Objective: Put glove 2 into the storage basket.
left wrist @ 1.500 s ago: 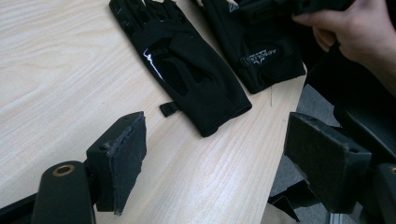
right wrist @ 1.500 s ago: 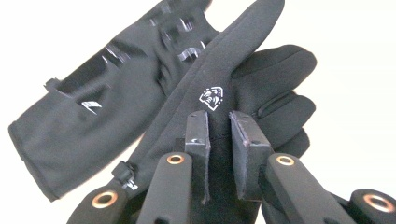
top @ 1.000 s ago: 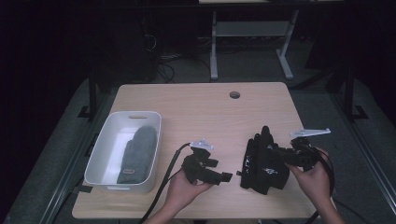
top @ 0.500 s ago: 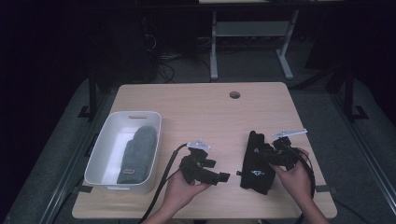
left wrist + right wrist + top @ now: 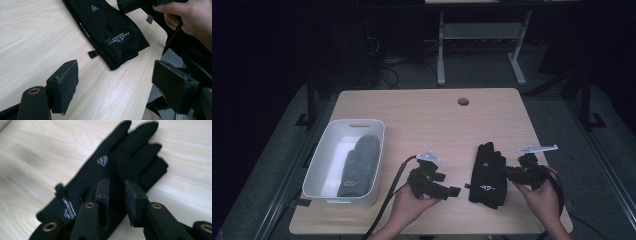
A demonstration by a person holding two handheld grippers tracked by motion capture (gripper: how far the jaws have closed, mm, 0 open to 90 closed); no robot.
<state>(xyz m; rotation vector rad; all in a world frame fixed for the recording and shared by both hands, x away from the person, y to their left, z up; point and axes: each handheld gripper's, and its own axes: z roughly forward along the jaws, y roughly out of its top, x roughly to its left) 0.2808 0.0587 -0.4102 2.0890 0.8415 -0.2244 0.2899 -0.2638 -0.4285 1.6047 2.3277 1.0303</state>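
L gripper [image 5: 451, 190] jaws wide open; R gripper [image 5: 117, 195] jaws closing over black glove [image 5: 486, 174], unpinched; bin [image 5: 327, 165] w/ grey mitten [image 5: 359, 164] apart.

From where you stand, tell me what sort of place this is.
Probably a lab or workshop recording station: a bare wooden table with a cable hole, metal stand legs behind it, and loose cables on a dark floor.

The left gripper [image 5: 113, 82] hangs wide open over the wooden bench [image 5: 35, 37]; beyond it a black glove [image 5: 107, 32] lies flat, cuff nearest, a hand [image 5: 190, 17] at top right.
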